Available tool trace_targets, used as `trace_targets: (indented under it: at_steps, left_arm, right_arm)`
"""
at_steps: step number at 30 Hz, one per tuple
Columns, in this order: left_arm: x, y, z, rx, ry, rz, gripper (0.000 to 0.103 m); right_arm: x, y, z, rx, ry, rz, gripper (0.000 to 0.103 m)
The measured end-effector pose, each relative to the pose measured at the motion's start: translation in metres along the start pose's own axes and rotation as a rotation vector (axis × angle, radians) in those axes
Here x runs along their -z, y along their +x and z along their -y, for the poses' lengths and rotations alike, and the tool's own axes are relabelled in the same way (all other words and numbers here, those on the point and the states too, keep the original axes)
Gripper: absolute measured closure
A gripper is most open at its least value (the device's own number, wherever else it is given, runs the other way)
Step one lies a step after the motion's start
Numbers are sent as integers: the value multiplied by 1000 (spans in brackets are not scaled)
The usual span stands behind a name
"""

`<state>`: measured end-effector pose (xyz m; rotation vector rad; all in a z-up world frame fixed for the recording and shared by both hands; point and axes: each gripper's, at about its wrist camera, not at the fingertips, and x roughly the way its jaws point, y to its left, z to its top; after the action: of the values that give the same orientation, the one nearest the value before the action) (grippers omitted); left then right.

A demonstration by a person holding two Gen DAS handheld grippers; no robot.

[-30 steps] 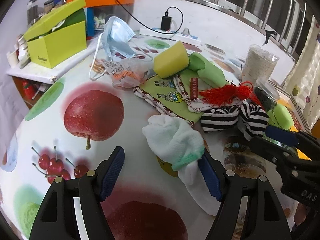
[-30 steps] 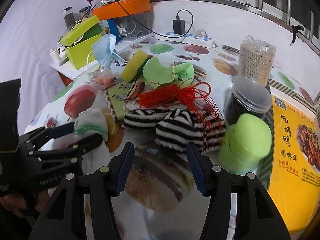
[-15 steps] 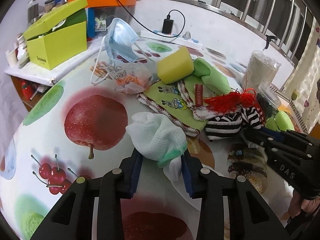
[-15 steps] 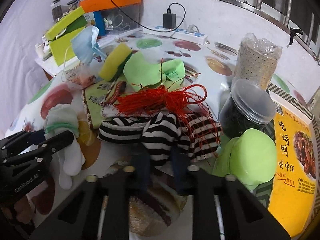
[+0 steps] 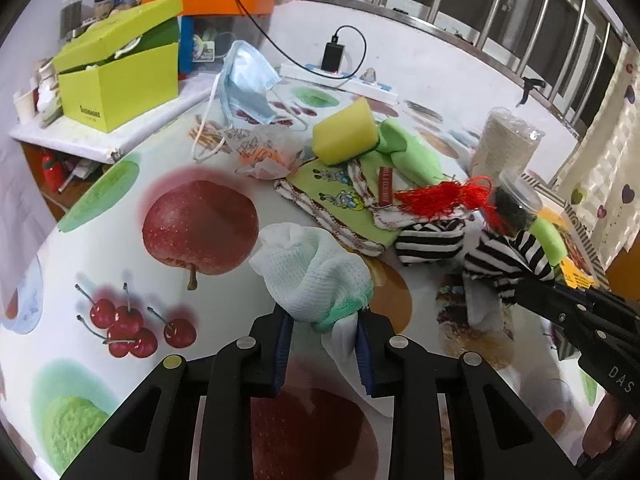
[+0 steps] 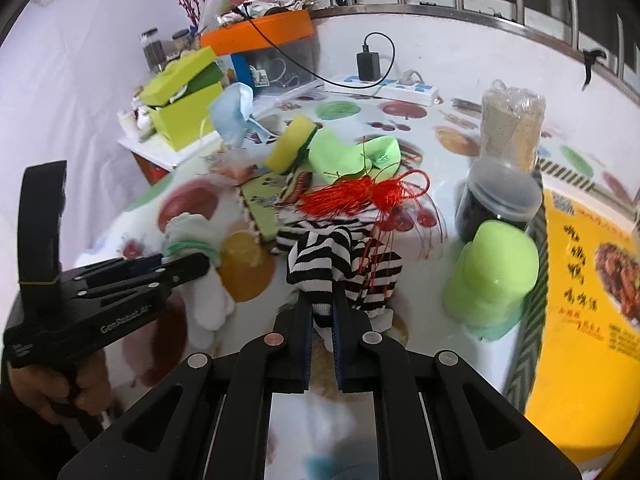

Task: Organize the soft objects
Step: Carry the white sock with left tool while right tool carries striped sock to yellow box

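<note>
Item one, my left gripper (image 5: 324, 344): jaws closing, blue pads pressed on either side of a white sock (image 5: 316, 276) with a mint-green cuff; the bunched body of the sock rises just ahead of the fingertips, and a loose white end hangs down past the right-hand pad. Item two, my right gripper (image 6: 322, 320): jaws closing and nearly together, pinching a fold of a black-and-white striped sock (image 6: 320, 260), which stands up directly in front of the pads while the rest of it trails to the right onto the fruit-print tablecloth (image 5: 120, 208). Item three, ahead of the right gripper: a red tassel (image 6: 352, 196) draped over the striped fabric, its threads running down across it. Item four, further ahead of both tools: a yellow sponge (image 5: 346, 136), a light green cloth (image 6: 340, 156), a cartoon-print cloth (image 5: 340, 208) and a blue face mask (image 5: 248, 80). Item five, right of the right gripper: a green cap (image 6: 496, 268) touching a dark lidded jar (image 6: 500, 204), with a wrapped stack of cups (image 6: 512, 120) behind. Item six, far left ahead of the left gripper: an open lime-green box (image 5: 116, 76) on a side shelf.
</note>
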<state>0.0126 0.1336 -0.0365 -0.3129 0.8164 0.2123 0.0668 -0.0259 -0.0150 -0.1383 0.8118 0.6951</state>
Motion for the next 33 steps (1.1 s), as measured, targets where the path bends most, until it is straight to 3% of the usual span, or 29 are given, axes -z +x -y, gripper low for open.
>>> trace_targets:
  at_steps: [15,24,33]
  left_arm:
    - [2,-26,15,26,32,42,77]
    - [-1,-45,34,78,81,90,77]
    - [-1,-54,70,147,169,102,77]
  right_arm:
    - [-2,-56,8,-198,64,177,94]
    - [0,-67,14,-168,67,198,94]
    - [12,-82,24,-48,81,199,94]
